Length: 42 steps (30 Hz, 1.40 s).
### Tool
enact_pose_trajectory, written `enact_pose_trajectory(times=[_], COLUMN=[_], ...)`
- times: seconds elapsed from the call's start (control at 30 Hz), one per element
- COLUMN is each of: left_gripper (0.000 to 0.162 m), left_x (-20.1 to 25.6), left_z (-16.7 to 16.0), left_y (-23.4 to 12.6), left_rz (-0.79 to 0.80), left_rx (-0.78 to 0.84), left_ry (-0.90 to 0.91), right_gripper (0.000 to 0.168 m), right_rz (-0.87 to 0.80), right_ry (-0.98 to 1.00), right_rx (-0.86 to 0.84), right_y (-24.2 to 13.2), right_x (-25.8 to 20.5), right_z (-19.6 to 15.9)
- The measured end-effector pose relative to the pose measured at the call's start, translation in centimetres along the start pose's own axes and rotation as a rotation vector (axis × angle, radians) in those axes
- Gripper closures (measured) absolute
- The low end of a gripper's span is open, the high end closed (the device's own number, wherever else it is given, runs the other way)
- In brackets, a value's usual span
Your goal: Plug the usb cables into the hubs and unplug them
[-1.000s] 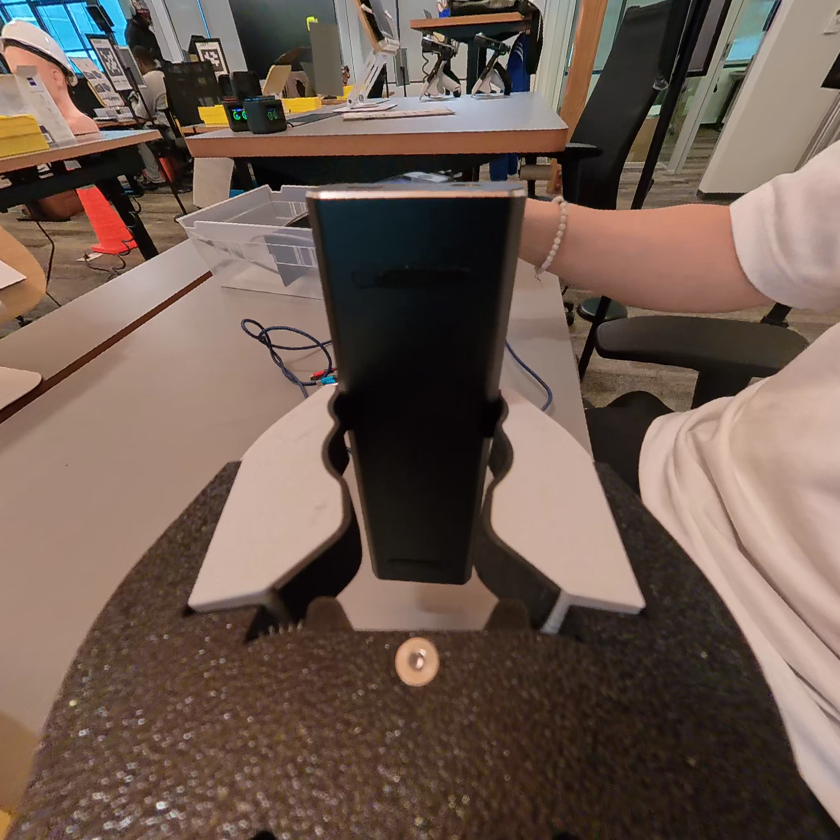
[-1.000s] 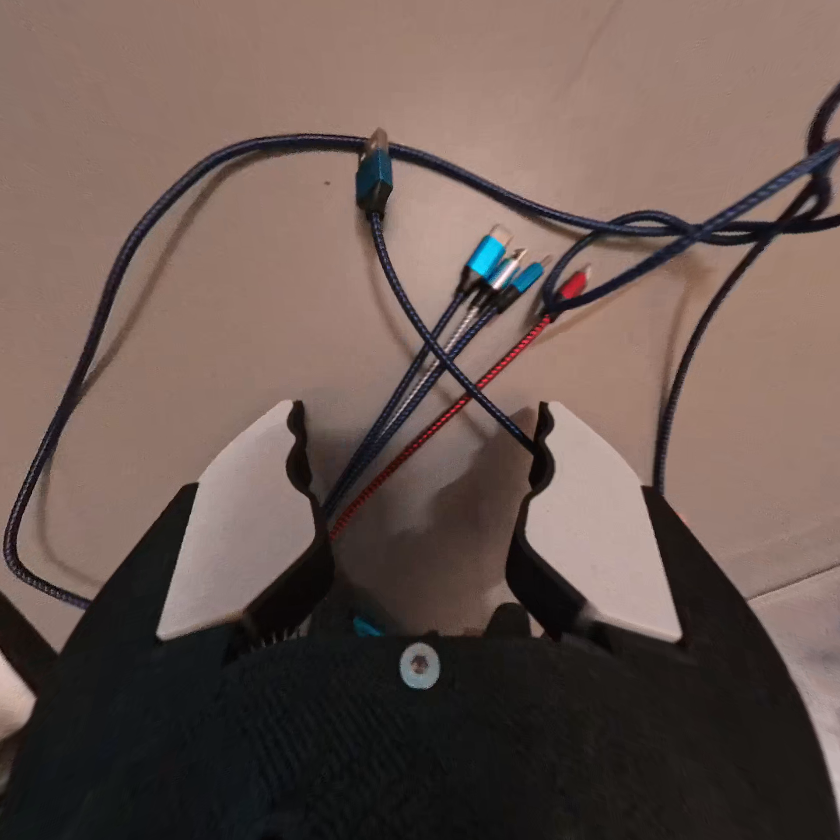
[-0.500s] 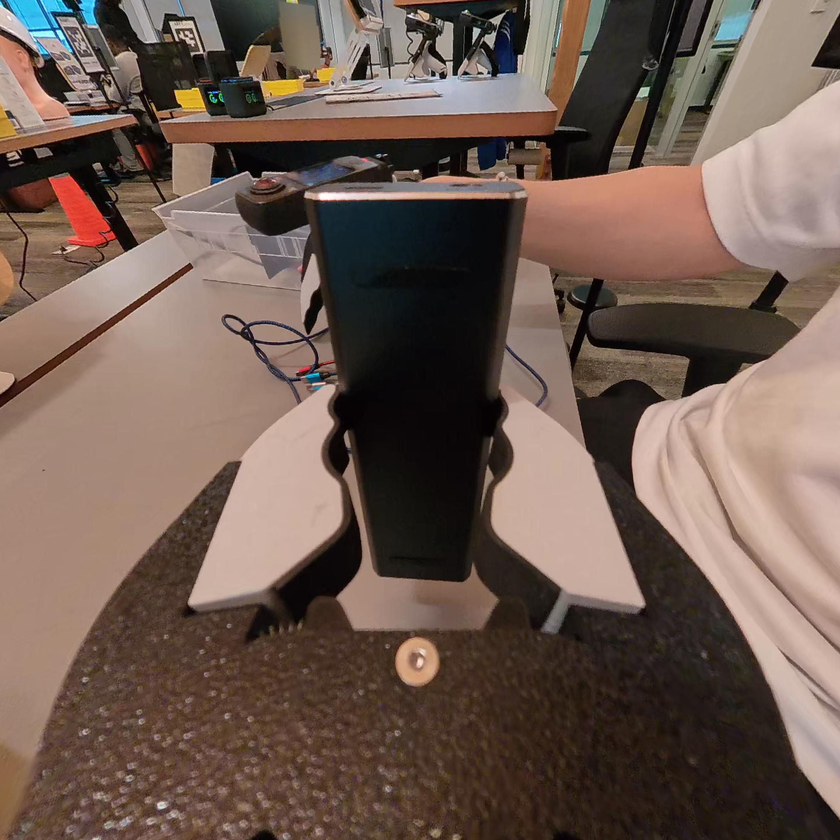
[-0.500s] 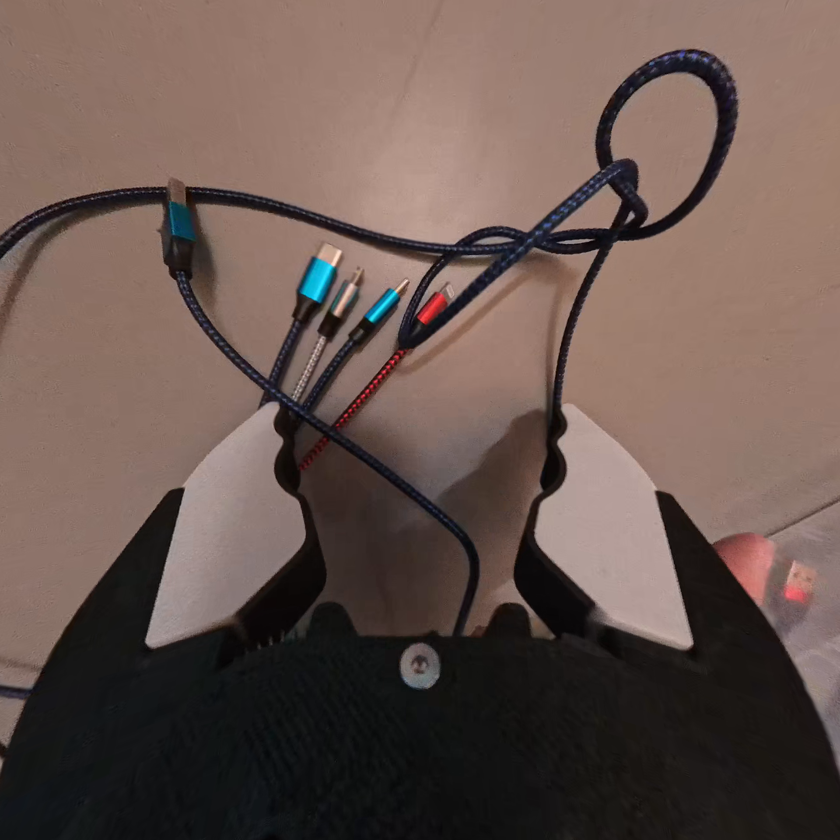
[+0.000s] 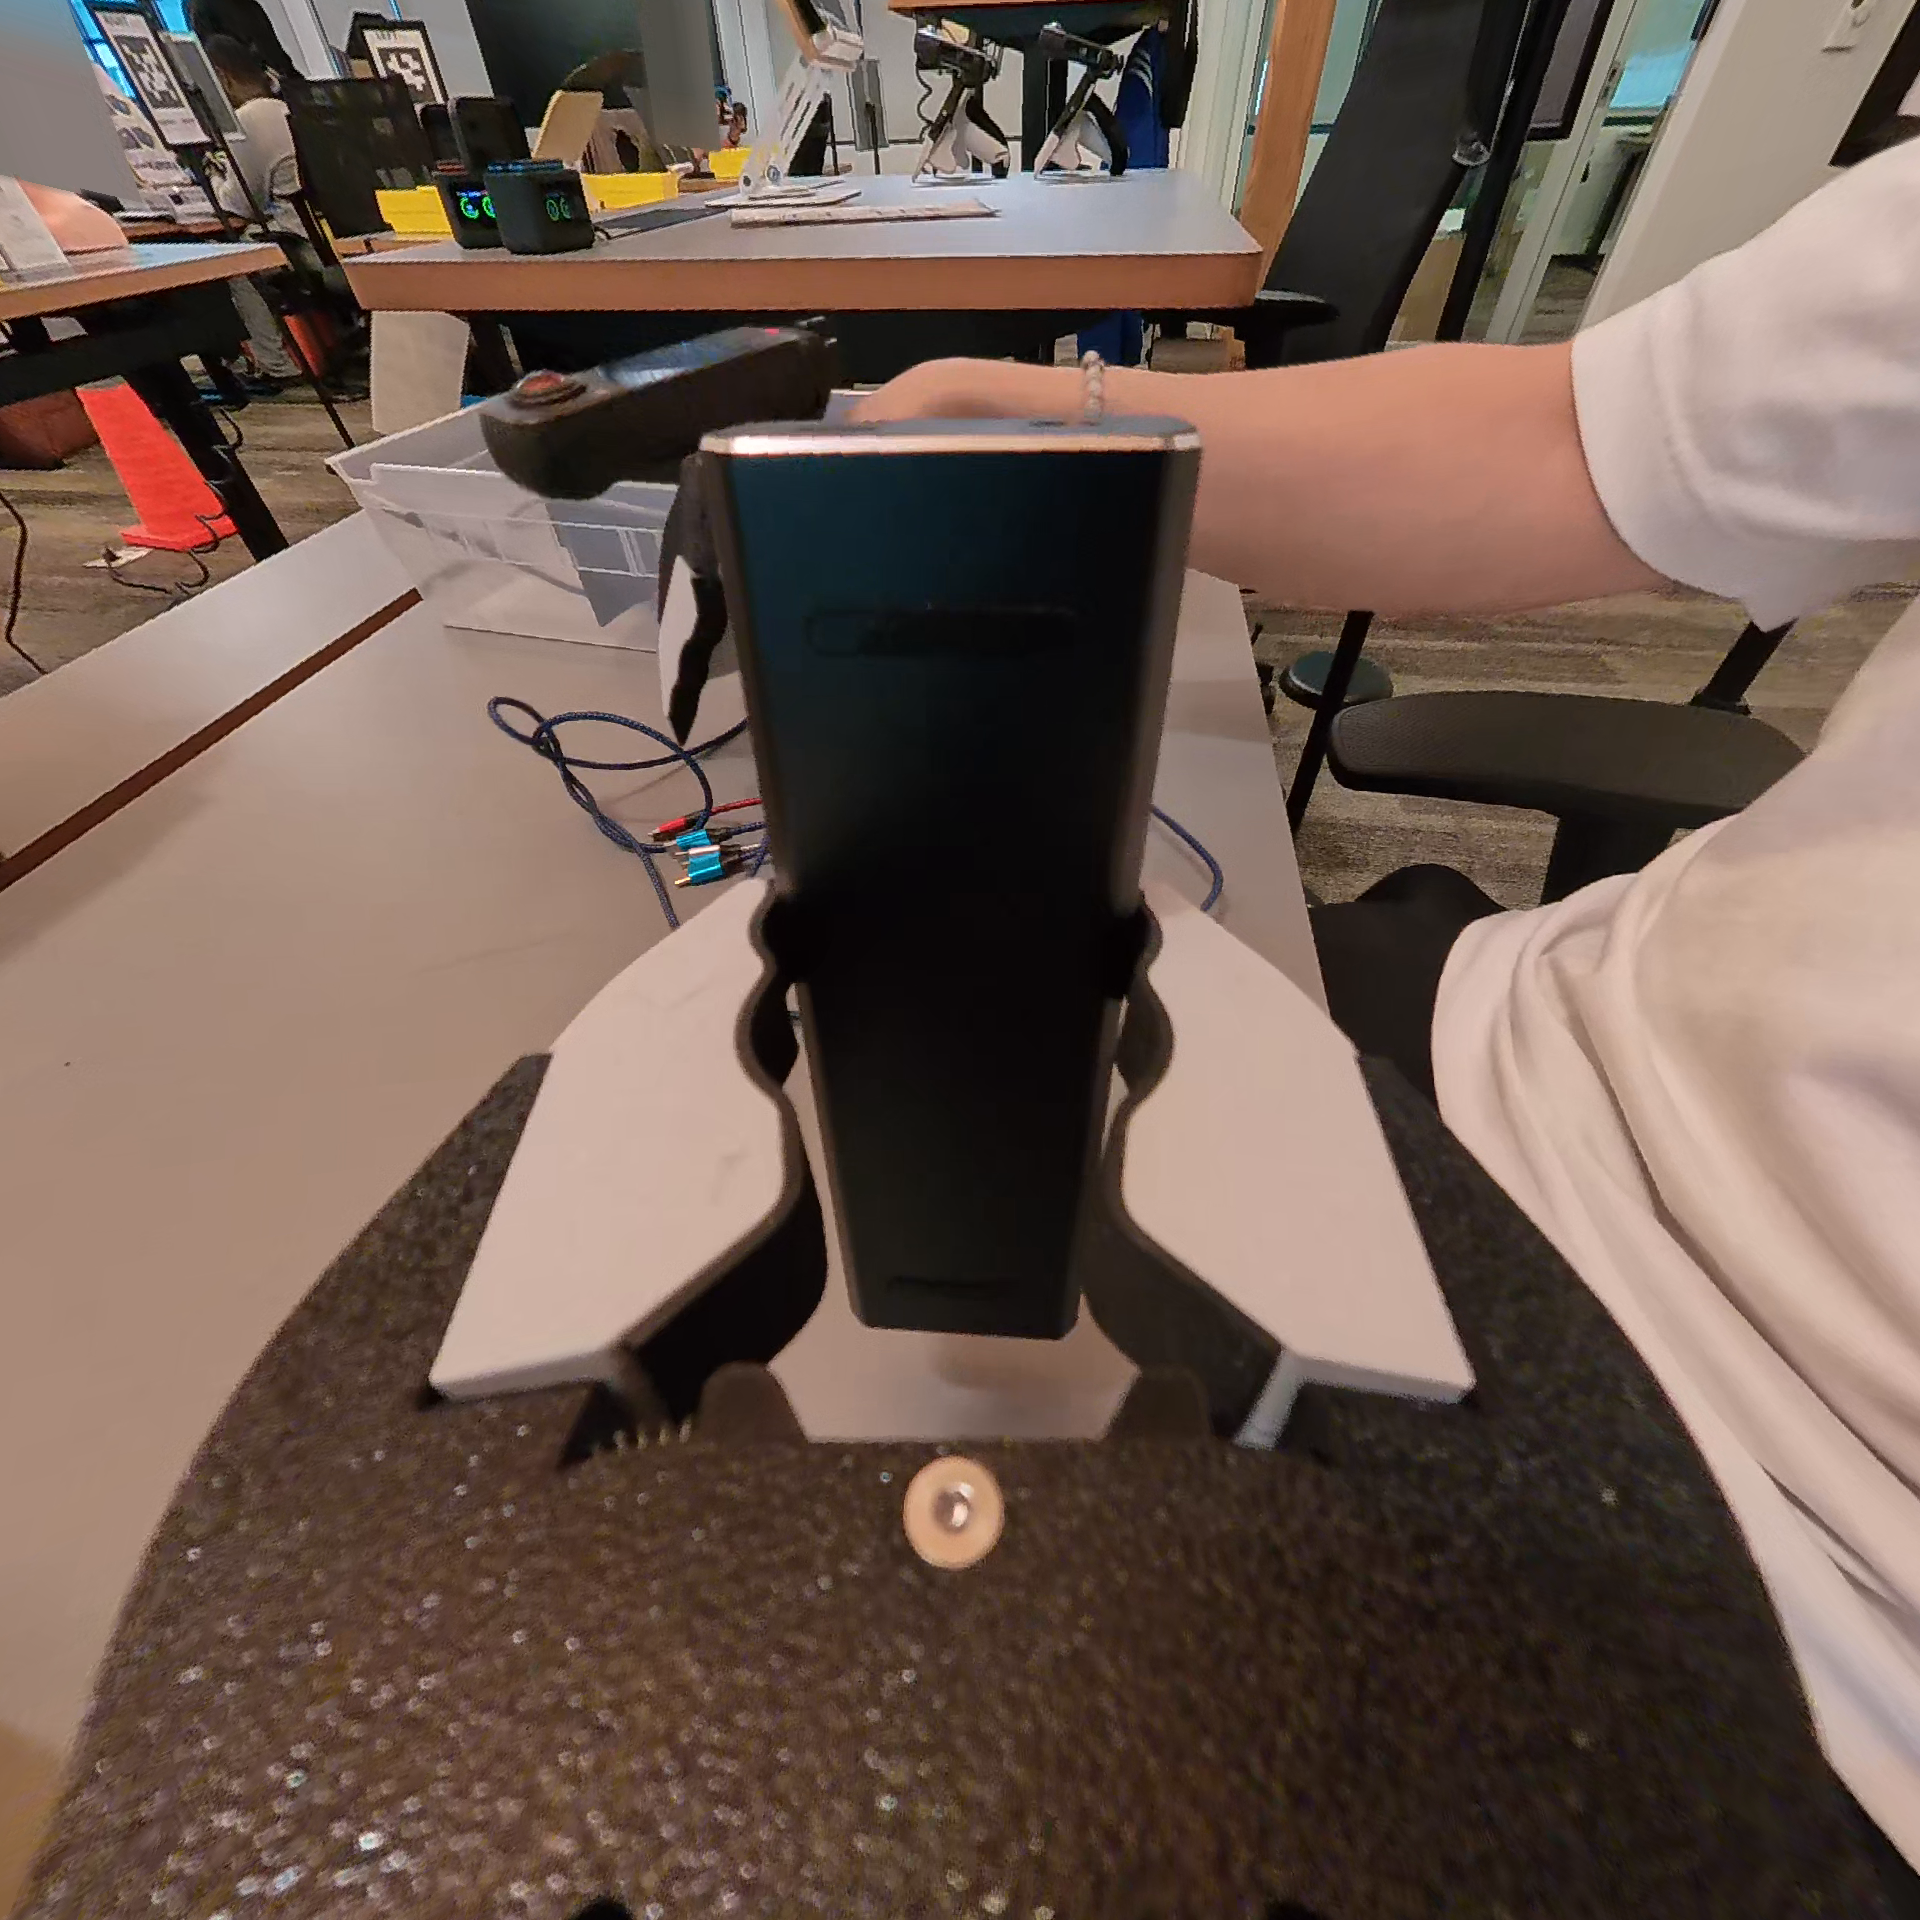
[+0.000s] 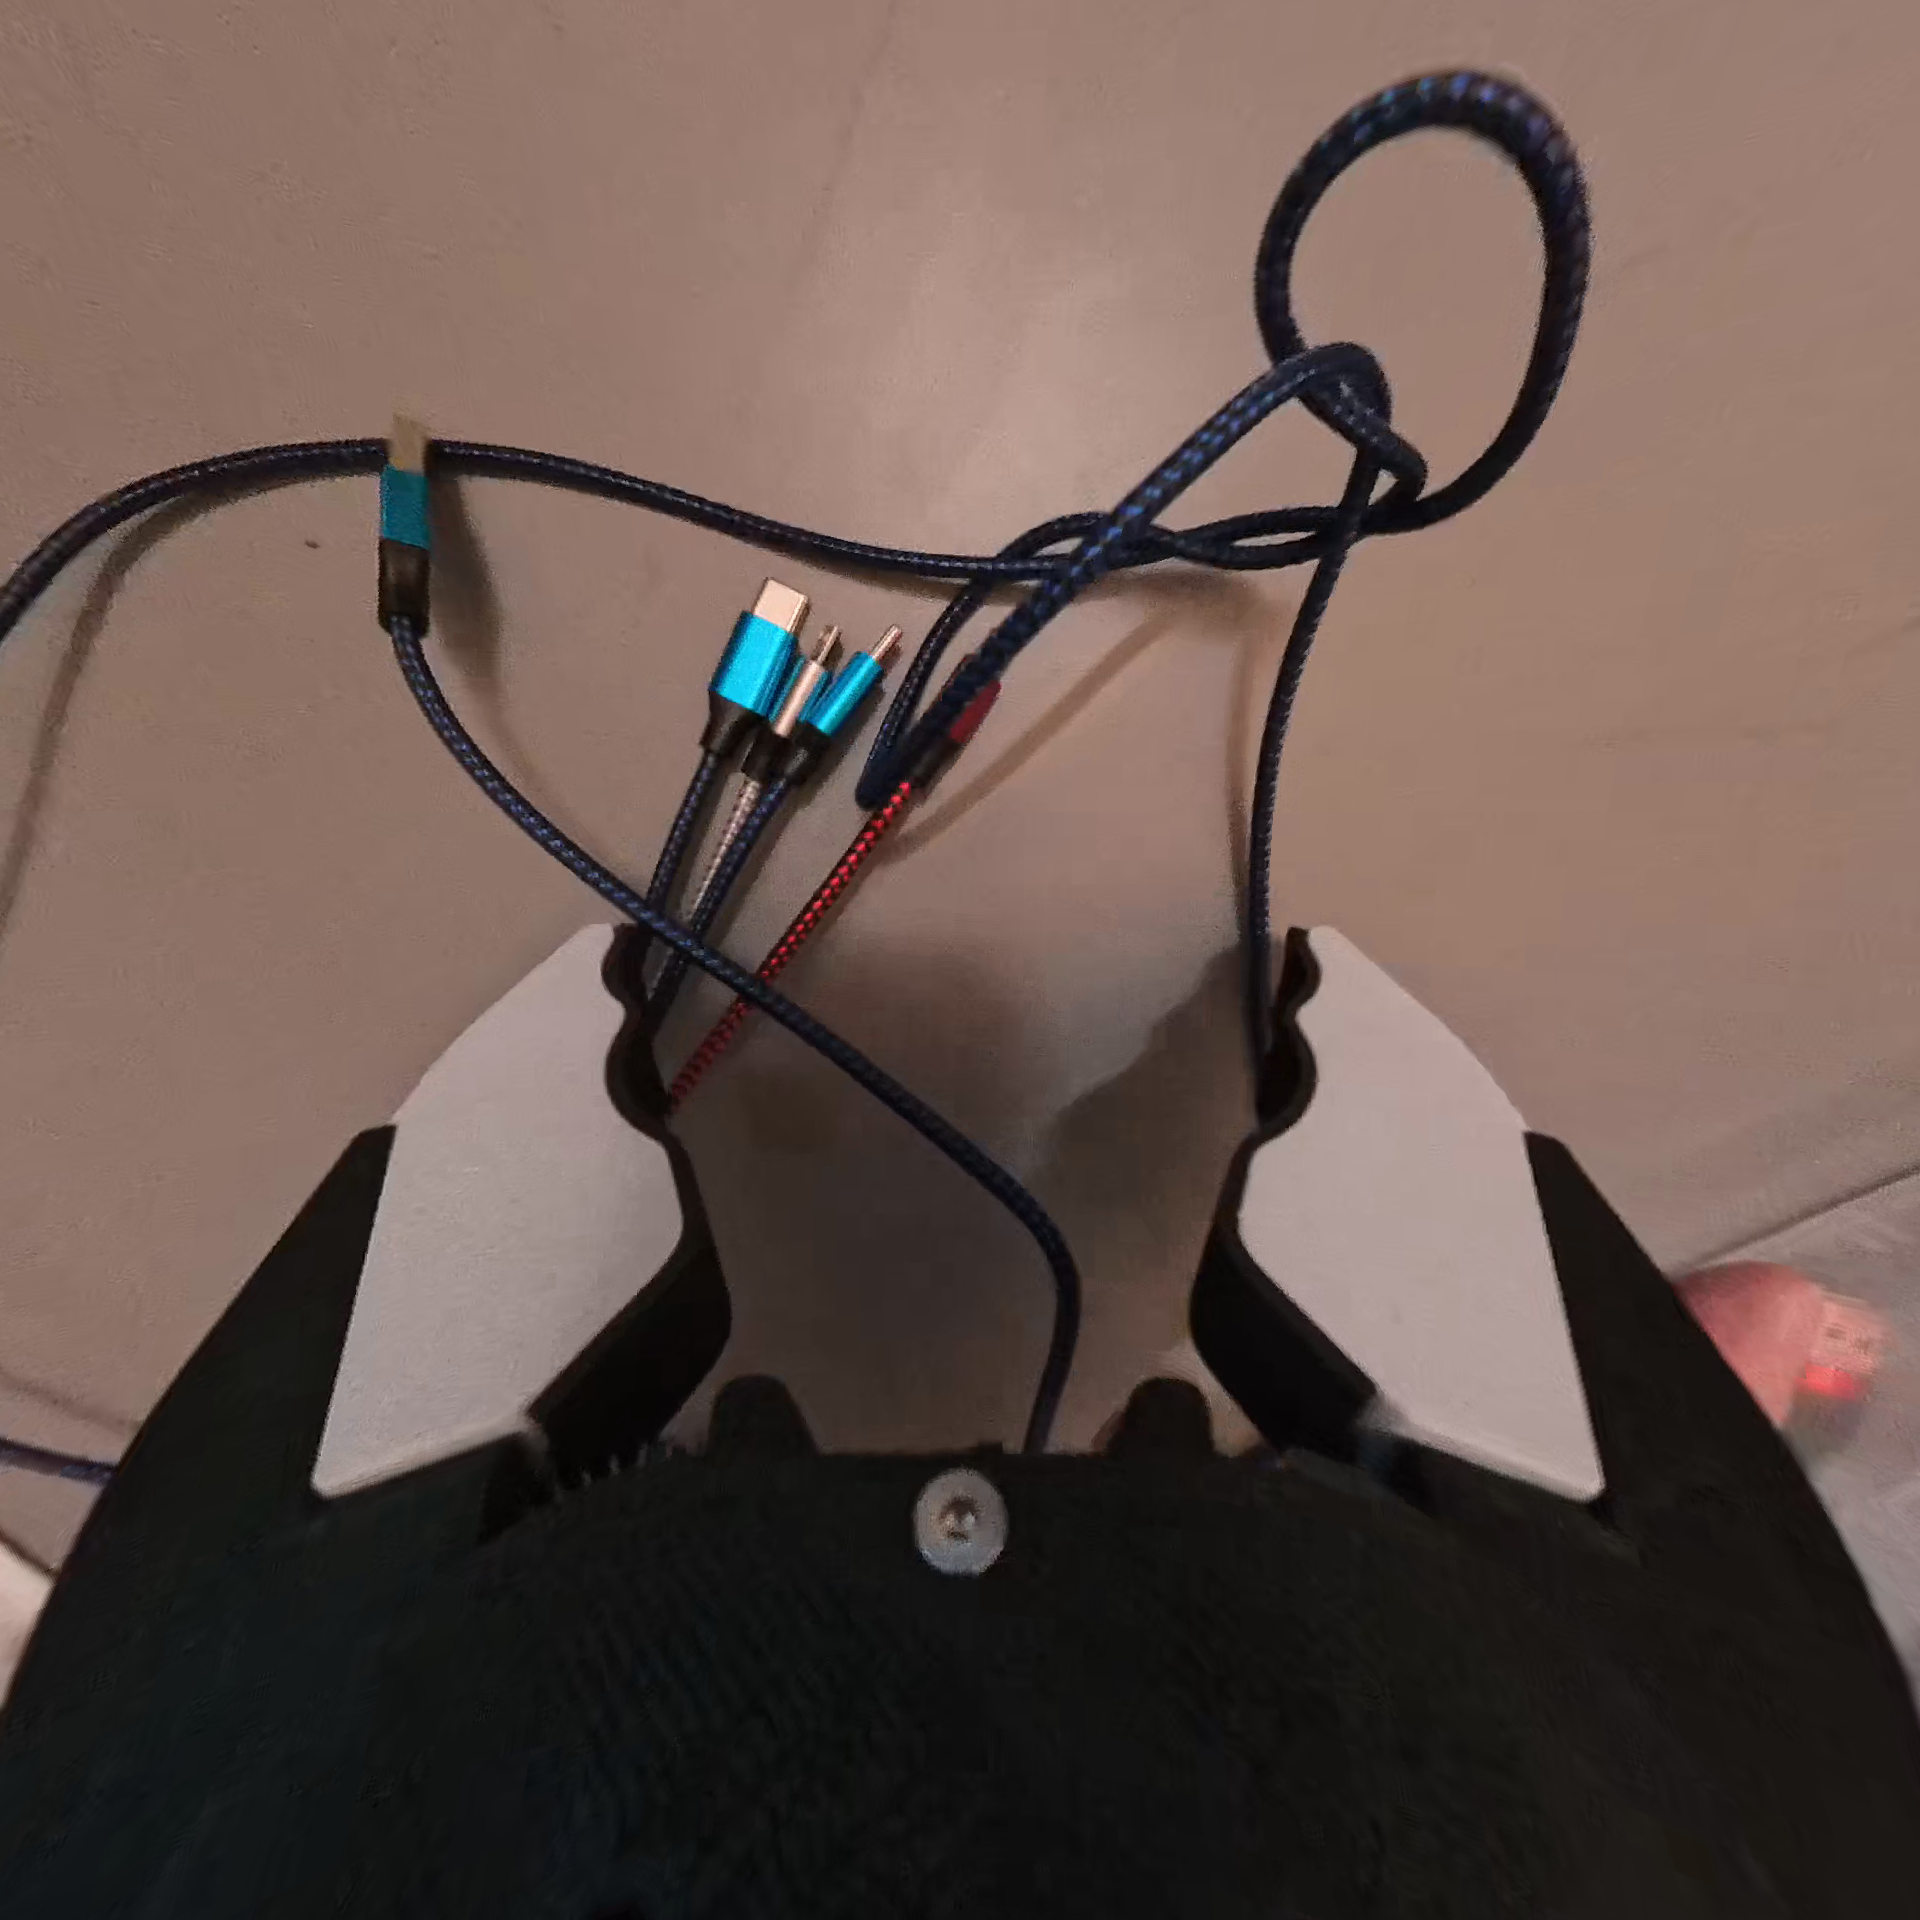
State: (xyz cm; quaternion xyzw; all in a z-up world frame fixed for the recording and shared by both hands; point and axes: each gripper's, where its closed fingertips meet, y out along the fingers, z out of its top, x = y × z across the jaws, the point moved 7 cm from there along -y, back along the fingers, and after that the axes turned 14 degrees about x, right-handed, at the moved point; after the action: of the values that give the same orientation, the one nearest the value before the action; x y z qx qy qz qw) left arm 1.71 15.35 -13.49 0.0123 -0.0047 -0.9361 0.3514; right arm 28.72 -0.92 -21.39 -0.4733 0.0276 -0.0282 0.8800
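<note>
My left gripper (image 5: 951,935) is shut on a long dark blue-grey hub (image 5: 956,727) and holds it above the grey table (image 5: 260,987), pointing away from me. Blue braided usb cables (image 5: 623,769) lie on the table behind it. My right gripper (image 6: 956,940) is open and empty, pointing down over the cables; it also shows in the left wrist view (image 5: 691,623). Ahead of its fingers lie a blue usb-A plug (image 6: 403,520), a cluster of small blue and silver plugs (image 6: 790,675), a red plug (image 6: 966,717) and a cable loop (image 6: 1455,312).
A clear plastic bin (image 5: 499,540) stands at the table's far side. A person's arm (image 5: 1351,488) reaches across behind the hub. The table's right edge (image 5: 1283,831) is near a black chair (image 5: 1558,748). A blurred red object (image 6: 1808,1340) lies at the right.
My right gripper has moved across the cables and a little closer to them, still open; it has come into the left wrist view. My left gripper keeps hold of the hub.
</note>
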Motion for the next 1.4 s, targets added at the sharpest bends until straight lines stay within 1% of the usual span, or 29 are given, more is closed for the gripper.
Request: enact_pose_trajectory(times=[0.03,0.07,0.17,0.23,0.33,0.47,0.5,0.53,0.57,0.6,0.63,0.73,0.77,0.8,0.87,0.97,1.03,1.1,1.17,1.23,1.3,1.4], left_gripper=[0.103,0.103,0.103,0.103,0.103,0.103,0.103,0.103,0.103,0.103,0.103,0.103,0.103,0.103,0.103,0.103,0.103,0.103,0.103,0.103,0.103,0.103], left_x=[0.0,0.1,0.2,0.2,0.2,0.3,0.3,0.3,0.3,0.2,0.2,0.2,0.2,0.3,0.4,0.5,0.5,0.3,0.1,-0.3,-0.5,-0.6], left_z=[-0.1,-0.1,-0.2,-0.2,-0.3,-0.3,-0.3,-0.3,-0.2,-0.2,-0.2,-0.2,-0.2,-0.2,-0.2,-0.2,-0.1,0.1,0.2,0.2,0.2,0.1], left_y=[0.0,0.1,0.1,0.1,0.2,0.2,0.2,0.1,0.1,0.1,0.1,0.1,0.1,0.2,0.4,0.6,0.4,0.0,-0.5,-0.9,-1.2,-1.4], left_rz=[-0.002,-0.006,-0.017,-0.021,-0.022,-0.022,-0.022,-0.022,-0.021,-0.018,-0.017,-0.016,-0.016,-0.019,-0.026,-0.028,-0.023,-0.011,0.005,0.021,0.032,0.034], left_rx=[-0.002,-0.006,-0.021,-0.022,-0.020,-0.028,-0.028,-0.026,-0.024,-0.023,-0.021,-0.019,-0.020,-0.020,-0.023,-0.030,-0.032,-0.023,-0.006,0.007,0.019,0.031], left_ry=[-0.002,-0.002,0.005,0.005,-0.001,0.004,0.006,0.007,0.007,0.006,0.005,0.004,0.003,0.003,0.004,0.010,0.017,0.019,0.011,0.001,-0.009,-0.020], right_gripper=[0.054,0.042,0.026,0.023,0.023,0.026,0.031,0.041,0.062,0.090,0.110,0.136,0.150,0.159,0.163,0.163,0.162,0.163,0.163,0.162,0.163,0.163], right_rz=[0.025,0.017,0.048,0.054,0.024,0.023,0.025,0.027,0.028,0.029,0.027,0.048,0.055,0.047,0.019,0.002,-0.005,-0.041,-0.084,-0.129,-0.201,-0.343], right_ry=[0.021,0.030,0.000,-0.036,-0.064,-0.065,-0.069,-0.073,-0.074,-0.079,-0.077,-0.107,-0.123,-0.141,-0.204,-0.315,-0.324,-0.327,-0.324,-0.319,-0.311,-0.317], right_rx=[-0.023,-0.026,-0.061,-0.091,-0.120,-0.103,-0.098,-0.092,-0.084,-0.078,-0.072,-0.046,-0.039,-0.036,-0.057,-0.078,-0.032,0.046,0.154,0.297,0.448,0.592], right_y=[0.4,0.7,1.0,1.1,1.4,1.2,1.0,0.8,0.4,0.1,-0.1,-0.1,-0.1,0.0,0.0,0.1,-0.3,-1.8,-4.4,-8.1,-12.6,-19.7], right_x=[0.1,0.2,-0.6,-1.3,-1.6,-1.7,-1.8,-2.0,-2.1,-2.3,-2.5,-3.6,-4.0,-4.5,-5.0,-5.7,-5.5,-4.7,-3.7,-2.7,-1.4,1.2], right_z=[-0.3,-0.5,-0.7,-0.9,-1.0,-1.1,-1.1,-1.1,-0.9,-0.6,-0.5,-0.7,-0.7,-0.7,-0.6,-0.4,0.1,1.1,2.7,4.6,6.6,8.7])
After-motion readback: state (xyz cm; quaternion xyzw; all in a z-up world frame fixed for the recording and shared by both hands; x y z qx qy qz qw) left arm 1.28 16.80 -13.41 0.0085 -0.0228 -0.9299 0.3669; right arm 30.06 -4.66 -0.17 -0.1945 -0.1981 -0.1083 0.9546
